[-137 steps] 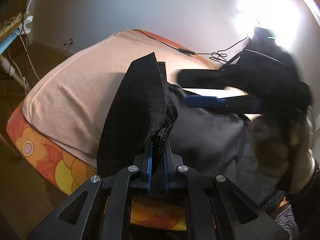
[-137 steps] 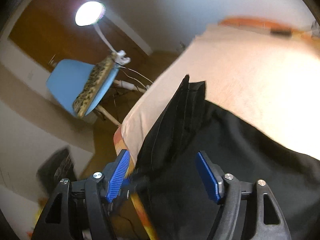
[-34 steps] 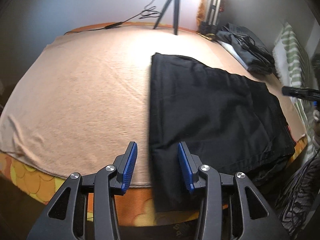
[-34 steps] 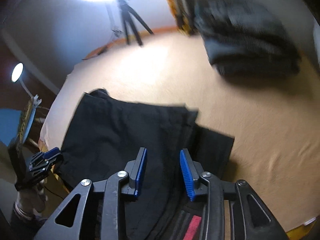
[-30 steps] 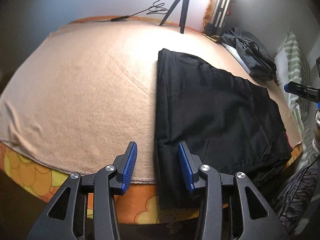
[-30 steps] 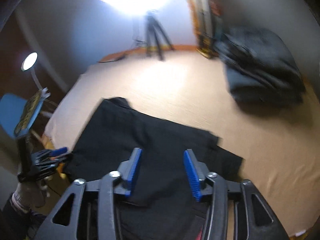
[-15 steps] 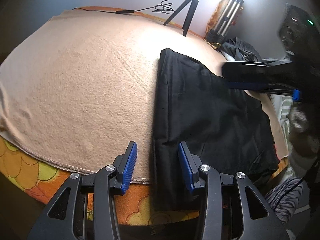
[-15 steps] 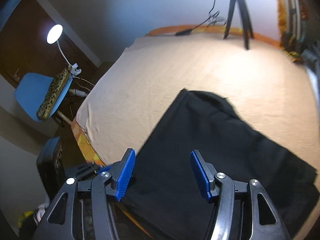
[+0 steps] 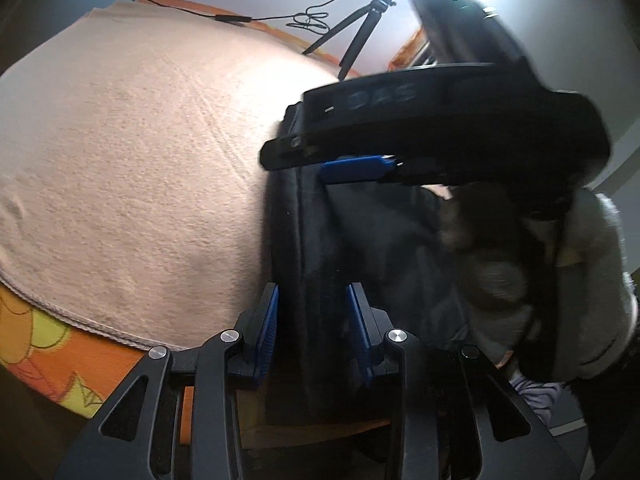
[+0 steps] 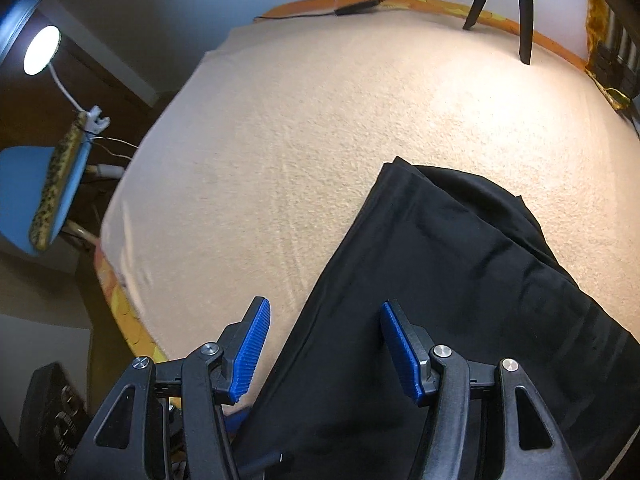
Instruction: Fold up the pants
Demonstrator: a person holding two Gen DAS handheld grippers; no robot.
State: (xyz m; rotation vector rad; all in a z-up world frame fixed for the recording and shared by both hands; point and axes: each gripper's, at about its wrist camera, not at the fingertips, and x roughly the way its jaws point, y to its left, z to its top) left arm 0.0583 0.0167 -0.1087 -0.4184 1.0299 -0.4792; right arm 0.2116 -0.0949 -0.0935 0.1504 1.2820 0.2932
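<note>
Apparently both tools are lining up on the near edge of the black pants [image 10: 460, 280], which lie partly folded on the peach blanket [image 10: 320, 120], their end hanging over the bed's side. The left gripper [image 9: 314, 320] stands open with that folded edge running between its blue pads, nothing pinched yet. The right gripper [image 10: 324, 344] is open too, hovering just above the same edge farther along, probably so the two can lift it evenly; blur hides whether the cloth touches either tool.
</note>
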